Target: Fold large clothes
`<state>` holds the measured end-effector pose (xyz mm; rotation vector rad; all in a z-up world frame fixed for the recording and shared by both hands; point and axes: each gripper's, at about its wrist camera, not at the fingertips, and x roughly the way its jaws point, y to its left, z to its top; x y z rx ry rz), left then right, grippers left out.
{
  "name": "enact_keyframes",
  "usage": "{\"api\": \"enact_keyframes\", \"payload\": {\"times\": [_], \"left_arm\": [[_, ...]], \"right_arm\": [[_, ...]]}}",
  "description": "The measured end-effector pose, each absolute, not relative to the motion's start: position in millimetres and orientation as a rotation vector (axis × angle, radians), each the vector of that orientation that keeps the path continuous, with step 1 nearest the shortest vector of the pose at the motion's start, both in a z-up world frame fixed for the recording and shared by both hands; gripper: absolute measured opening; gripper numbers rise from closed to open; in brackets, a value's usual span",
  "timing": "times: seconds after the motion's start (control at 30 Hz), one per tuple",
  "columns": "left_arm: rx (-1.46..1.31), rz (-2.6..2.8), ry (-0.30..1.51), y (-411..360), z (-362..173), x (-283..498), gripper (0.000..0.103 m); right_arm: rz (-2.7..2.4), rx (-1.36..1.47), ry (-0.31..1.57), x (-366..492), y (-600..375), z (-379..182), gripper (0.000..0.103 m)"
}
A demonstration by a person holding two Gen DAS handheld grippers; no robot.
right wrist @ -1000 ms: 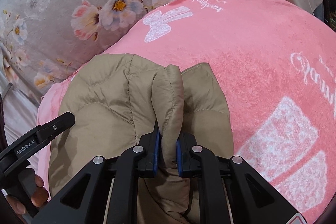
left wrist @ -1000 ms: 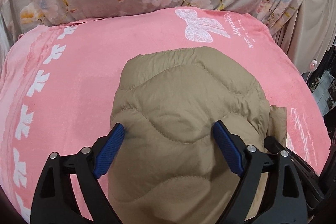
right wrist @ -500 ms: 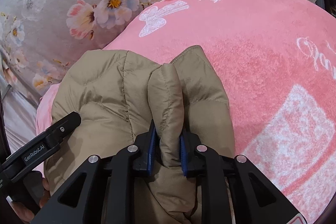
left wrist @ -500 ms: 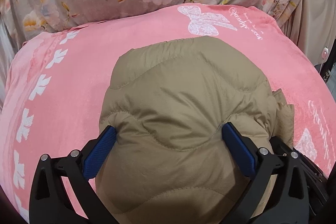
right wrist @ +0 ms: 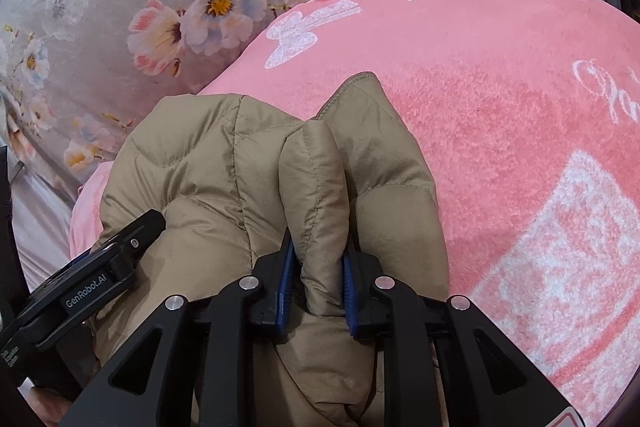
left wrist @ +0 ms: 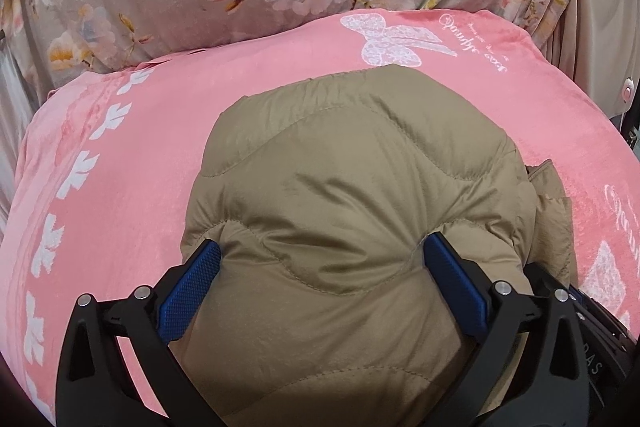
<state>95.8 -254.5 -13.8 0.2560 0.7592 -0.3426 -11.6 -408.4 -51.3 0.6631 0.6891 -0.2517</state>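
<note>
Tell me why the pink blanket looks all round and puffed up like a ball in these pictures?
Both wrist views use a fisheye lens, so straight things curve. Left wrist view: the pink blanket bulges like a dome, the corners go dark, the tan puffy jacket looks sharp under soft, even light. Right wrist view: same bending, the blanket's edge bows and the flowered cloth curves; no glare.

Bare pink blanket (left wrist: 280, 87) around jacket (left wrist: 352, 187)

Soft, even indoor light fills both wrist views, its source unclear, perhaps overhead. The pink blanket (left wrist: 280, 99) looks slightly washed out, with no harsh glare. Faint shadows sit in the quilted jacket's (left wrist: 352, 187) creases. Fisheye bending curves the edges; corners fall dark.
</note>
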Motion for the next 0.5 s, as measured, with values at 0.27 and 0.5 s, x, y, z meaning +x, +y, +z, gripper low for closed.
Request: {"api": "enact_keyframes", "payload": {"times": [0.27,0.5], "left_arm": [[0.270,-0.332,0.722,-257,-21,96,0.098],[0.268,-0.334,0.706,-257,-26,98,0.098]], "right_arm": [[-0.251,0.658,0.678,-11,-408,-54,0.016],[-0.238,0.673,0.655,-13,-409,-57,0.017]]}}
